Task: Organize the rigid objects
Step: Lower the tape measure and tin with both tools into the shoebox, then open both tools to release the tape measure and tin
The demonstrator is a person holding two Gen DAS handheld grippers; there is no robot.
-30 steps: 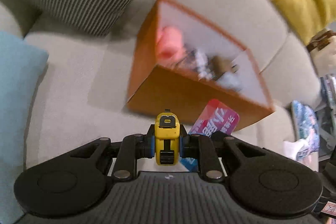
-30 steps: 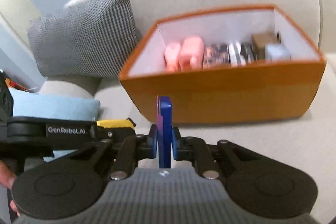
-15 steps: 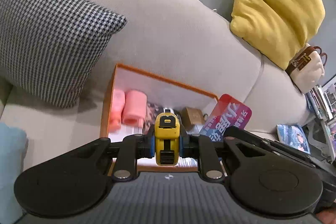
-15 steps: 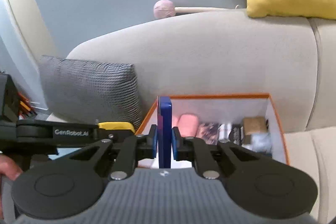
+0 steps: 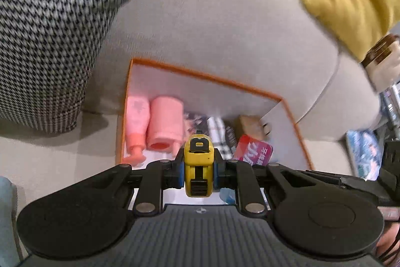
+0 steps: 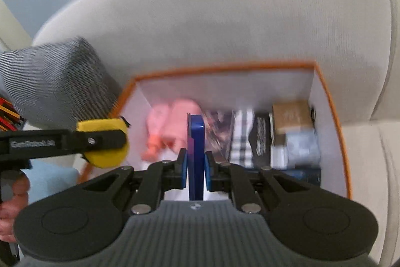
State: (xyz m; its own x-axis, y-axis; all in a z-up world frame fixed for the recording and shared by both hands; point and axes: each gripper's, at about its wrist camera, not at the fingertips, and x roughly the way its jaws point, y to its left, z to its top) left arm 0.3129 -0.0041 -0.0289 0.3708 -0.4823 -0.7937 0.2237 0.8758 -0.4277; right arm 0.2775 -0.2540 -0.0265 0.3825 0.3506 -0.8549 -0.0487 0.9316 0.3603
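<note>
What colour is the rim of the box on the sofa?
Orange rim, white inside; clearest in the left wrist view.

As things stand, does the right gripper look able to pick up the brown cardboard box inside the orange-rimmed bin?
Probably not: the right gripper is shut on a flat blue packet, though nothing covers the brown cardboard box.

Yellow tape measure [image 5: 198,162] upright, clamped above the near edge of the orange white-lined box [image 5: 297,126]; thin blue card pack [image 6: 196,157] edge-on, pinched upright over the box, which holds pink bottle [image 5: 136,121], pink roll [image 5: 165,124], small cartons
</note>
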